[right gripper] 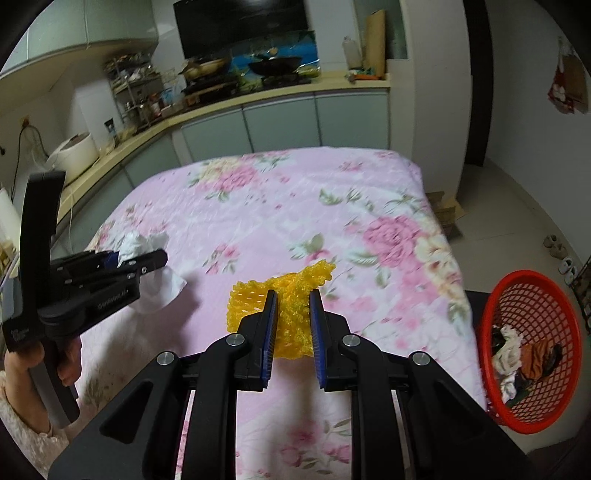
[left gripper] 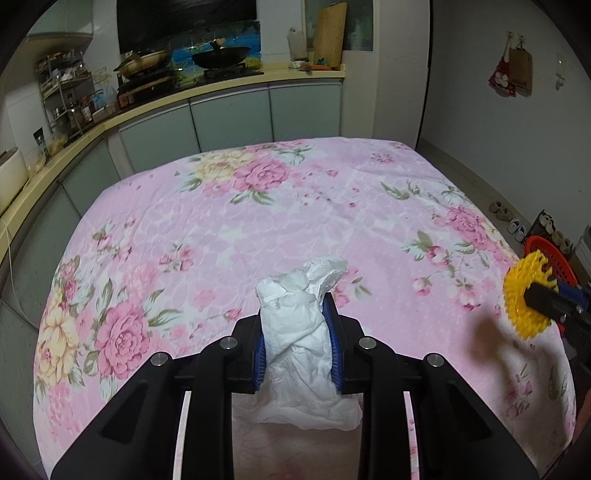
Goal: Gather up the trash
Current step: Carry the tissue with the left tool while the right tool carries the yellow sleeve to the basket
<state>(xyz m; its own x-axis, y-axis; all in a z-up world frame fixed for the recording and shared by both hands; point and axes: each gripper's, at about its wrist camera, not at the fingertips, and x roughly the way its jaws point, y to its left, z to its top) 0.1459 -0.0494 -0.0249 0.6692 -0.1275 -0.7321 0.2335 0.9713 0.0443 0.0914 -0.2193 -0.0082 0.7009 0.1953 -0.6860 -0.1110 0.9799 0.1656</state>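
Now, left wrist view: left tool (left gripper: 297,345) clamped on crumpled white tissue (left gripper: 303,343), above pink floral bedspread (left gripper: 221,229). Right wrist view: right tool (right gripper: 293,325) clamped on yellow foam fruit net (right gripper: 286,295). Pickup step done, I'd say; next: carry both to red mesh plastic basket (right gripper: 491,302) & drop.

A home kitchen: a long cream-topped bench (left gripper: 207,96) with grey-green cabinet doors carries a black wok (left gripper: 220,56), a metal spice rack (left gripper: 64,92) and a wooden cutting board (left gripper: 330,34).
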